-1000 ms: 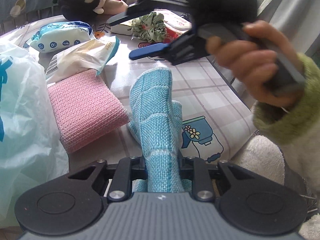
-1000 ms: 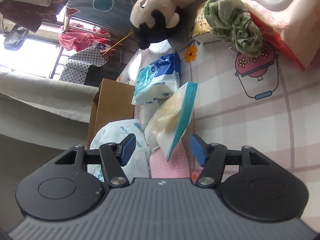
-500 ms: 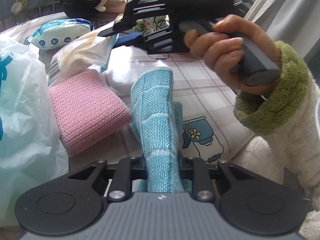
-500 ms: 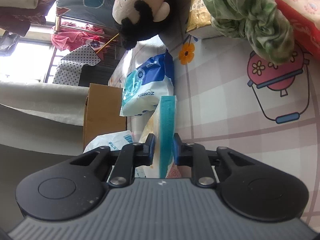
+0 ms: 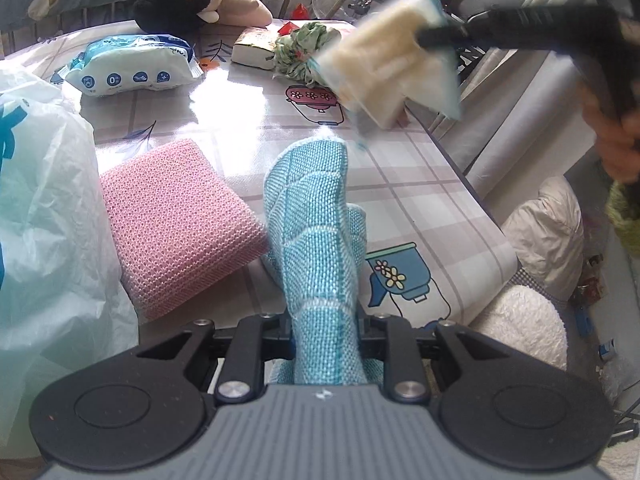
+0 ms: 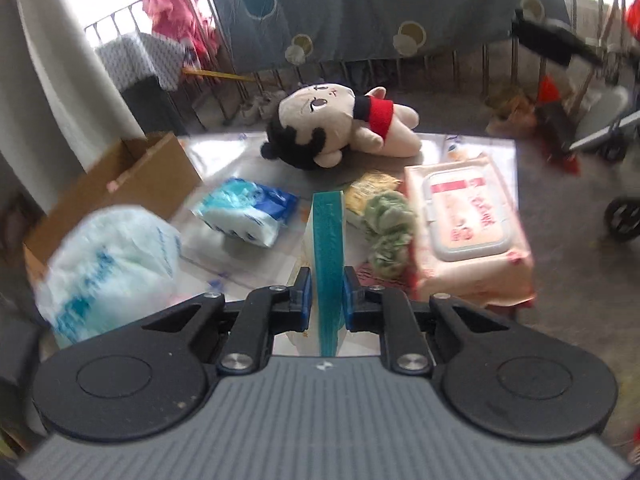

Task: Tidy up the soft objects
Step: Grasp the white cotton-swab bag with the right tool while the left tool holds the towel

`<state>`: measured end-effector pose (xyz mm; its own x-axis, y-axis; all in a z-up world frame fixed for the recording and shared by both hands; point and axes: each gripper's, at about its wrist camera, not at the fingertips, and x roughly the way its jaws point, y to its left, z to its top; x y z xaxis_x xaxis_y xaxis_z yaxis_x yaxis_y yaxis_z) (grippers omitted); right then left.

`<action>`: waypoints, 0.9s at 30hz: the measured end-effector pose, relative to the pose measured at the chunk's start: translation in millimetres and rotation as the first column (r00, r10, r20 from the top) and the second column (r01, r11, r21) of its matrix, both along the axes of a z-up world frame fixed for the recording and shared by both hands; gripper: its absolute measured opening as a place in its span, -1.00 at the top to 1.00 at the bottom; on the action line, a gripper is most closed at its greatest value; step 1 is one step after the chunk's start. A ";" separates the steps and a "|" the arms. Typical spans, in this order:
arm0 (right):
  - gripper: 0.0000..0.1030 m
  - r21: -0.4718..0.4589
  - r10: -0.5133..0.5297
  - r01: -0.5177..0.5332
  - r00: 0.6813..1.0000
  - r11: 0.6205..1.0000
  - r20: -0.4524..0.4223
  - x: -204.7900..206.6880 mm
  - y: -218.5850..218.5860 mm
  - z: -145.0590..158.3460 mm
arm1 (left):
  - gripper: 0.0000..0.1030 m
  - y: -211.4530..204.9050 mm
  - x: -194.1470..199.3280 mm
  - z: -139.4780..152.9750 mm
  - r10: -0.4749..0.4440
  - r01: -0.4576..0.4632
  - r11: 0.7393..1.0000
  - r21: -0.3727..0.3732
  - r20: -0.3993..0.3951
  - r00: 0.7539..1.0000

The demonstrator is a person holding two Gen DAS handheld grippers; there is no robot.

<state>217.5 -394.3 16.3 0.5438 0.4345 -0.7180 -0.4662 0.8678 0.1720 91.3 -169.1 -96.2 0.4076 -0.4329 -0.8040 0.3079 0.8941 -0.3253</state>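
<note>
My left gripper [image 5: 323, 332] is shut on a blue woven cloth [image 5: 316, 216] that stands up from the table's near edge. A folded pink cloth [image 5: 176, 224] lies just left of it. My right gripper [image 6: 323, 300] is shut on the teal edge of a clear packet of cream cloth [image 6: 328, 240]. In the left wrist view the packet [image 5: 392, 56] hangs in the air at upper right, above the table. A plush doll [image 6: 336, 128] lies at the table's far side.
A white plastic bag [image 5: 36, 220] bulges at the left. A blue wipes pack [image 5: 132, 66], a green scrunchie [image 5: 304, 50] and a pink wipes pack [image 6: 468, 232] lie further back. A cardboard box [image 6: 116, 188] stands at the left. The table edge [image 5: 472, 200] drops off at right.
My right gripper closed on the packet, lifted it off the table and swung up and to the right. My left gripper stayed still, holding the blue cloth.
</note>
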 end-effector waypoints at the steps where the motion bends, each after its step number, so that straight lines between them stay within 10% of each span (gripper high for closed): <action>1: 0.73 -0.089 0.033 -0.030 0.999 0.996 0.031 -8.8 2.5 -0.2 | 0.55 1.5 0.2 0.5 0.002 -0.002 1.000 -0.003 -0.003 1.000; 8: 0.69 -0.440 0.366 -0.291 0.926 0.850 0.094 -91.2 24.4 -15.5 | 0.55 8.8 1.3 2.2 0.029 -0.029 0.999 -0.017 -0.019 0.999; 13: 0.58 -0.603 0.530 -0.442 0.847 0.664 -0.038 -139.0 41.5 -44.7 | 0.55 11.1 1.5 1.4 0.040 -0.041 0.999 -0.030 -0.029 0.999; 16: 0.37 -0.612 0.535 -0.475 0.839 0.632 -0.098 -147.9 42.3 -63.5 | 0.55 9.4 1.7 1.3 0.039 -0.039 0.999 -0.023 -0.026 0.999; 21: -0.42 -0.425 0.465 -0.475 0.875 0.770 -0.134 -145.4 26.8 -56.0 | 0.55 9.7 2.1 1.0 0.039 -0.040 0.999 -0.026 -0.027 0.999; 27: -0.83 -0.109 0.336 -0.345 0.937 0.932 -0.093 -119.5 -1.8 -22.9 | 0.55 10.5 1.7 0.2 0.040 -0.041 0.999 -0.029 -0.027 0.999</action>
<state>98.0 -396.1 -6.6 0.3238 0.4915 -0.8084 -0.7276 0.6756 0.1193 93.0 -158.6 -96.0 0.4043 -0.4402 -0.8017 0.2626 0.8955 -0.3593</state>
